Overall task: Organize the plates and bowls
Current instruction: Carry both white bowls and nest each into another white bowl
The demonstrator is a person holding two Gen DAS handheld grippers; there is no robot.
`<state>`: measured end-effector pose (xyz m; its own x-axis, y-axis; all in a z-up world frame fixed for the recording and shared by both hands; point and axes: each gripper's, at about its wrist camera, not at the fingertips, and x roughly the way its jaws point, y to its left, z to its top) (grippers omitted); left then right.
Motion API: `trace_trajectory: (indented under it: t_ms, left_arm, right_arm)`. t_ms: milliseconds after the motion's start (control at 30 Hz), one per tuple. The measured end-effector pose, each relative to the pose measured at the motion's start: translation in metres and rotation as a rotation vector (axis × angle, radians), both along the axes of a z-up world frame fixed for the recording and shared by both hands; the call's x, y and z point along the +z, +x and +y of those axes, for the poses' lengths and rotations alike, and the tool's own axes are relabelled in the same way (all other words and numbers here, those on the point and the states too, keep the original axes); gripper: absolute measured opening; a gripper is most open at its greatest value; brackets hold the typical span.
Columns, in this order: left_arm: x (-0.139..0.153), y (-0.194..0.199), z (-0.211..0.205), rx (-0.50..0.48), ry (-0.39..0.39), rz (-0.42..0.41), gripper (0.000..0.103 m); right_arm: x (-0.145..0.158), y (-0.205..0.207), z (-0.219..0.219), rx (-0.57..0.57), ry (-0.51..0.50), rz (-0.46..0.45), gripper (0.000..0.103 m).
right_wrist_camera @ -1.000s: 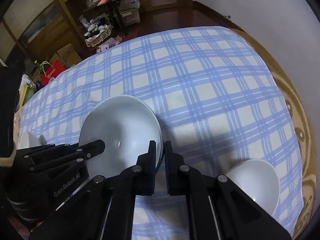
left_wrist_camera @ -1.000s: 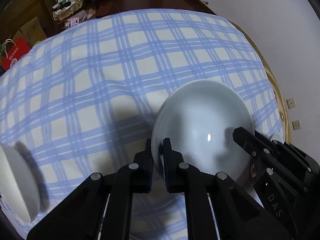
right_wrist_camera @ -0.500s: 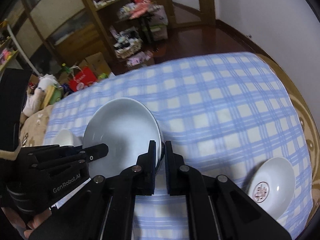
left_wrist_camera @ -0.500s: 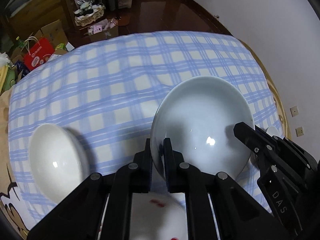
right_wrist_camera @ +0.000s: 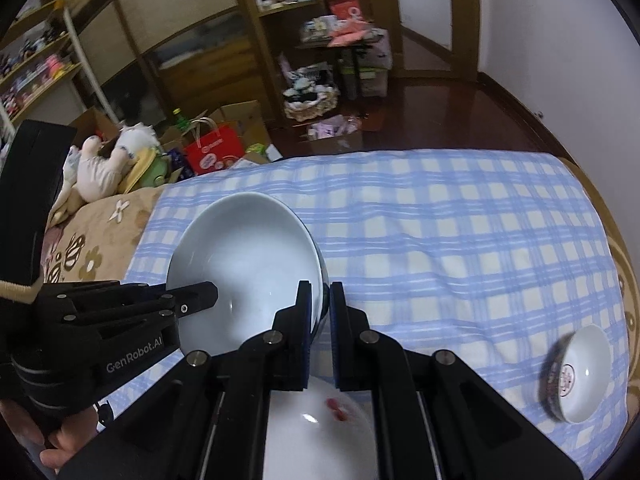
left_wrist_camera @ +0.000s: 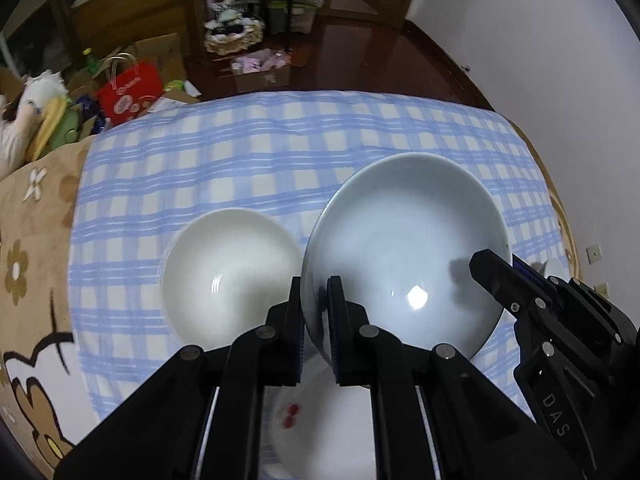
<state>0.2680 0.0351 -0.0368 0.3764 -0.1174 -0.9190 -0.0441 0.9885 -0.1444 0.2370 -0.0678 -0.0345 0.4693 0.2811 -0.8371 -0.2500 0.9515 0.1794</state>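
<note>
Both grippers, left (left_wrist_camera: 316,312) and right (right_wrist_camera: 320,316), fingers pinching opposite rims of the big bowl (left_wrist_camera: 404,256), have carried it up and across the bed (left_wrist_camera: 280,140), so the white bowl (left_wrist_camera: 230,276), now at 9 o'clock of it, looks like the stacking target.

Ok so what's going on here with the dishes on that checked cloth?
A person is sorting dishes with a handheld gripper in each hand. The left gripper and the right gripper are each clamped on opposite sides of the rim of the big pale blue bowl, holding it up above the blue checked cloth. A white bowl sits on the cloth to the left, a dish with red marks lies right below the grippers, and a small patterned bowl sits off to the right.
</note>
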Motion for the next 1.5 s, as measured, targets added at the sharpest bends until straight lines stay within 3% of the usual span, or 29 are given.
trace_trajectory:
  t_ms: [267,533,667,1033,1233,1500]
  left_arm:
    - [-0.007,-0.021,0.043,0.067,0.042,-0.017,0.012]
    - [-0.047,-0.026,0.074,0.115,-0.023,0.023,0.011]
    - [-0.052,-0.023,0.077,0.107,0.025,0.016,0.011]
    - [-0.066,-0.018,0.093,0.115,-0.004,0.032,0.012]
    - [-0.078,-0.012,0.100,0.118,-0.068,0.058,0.012]
    - [-0.086,-0.003,0.100,0.126,-0.071,0.101,0.011]
  right_arm:
    - [-0.008,-0.008,0.046,0.064,0.019,-0.002,0.009]
    - [-0.039,-0.010,0.077,0.100,-0.021,0.037,0.009]
    - [-0.050,-0.009,0.086,0.091,-0.028,0.047,0.009]
    - [-0.061,-0.005,0.104,0.097,-0.080,0.045,0.009]
    - [-0.070,0.000,0.104,0.052,-0.084,0.058,0.008]
    - [-0.077,0.001,0.112,0.056,-0.150,0.045,0.008]
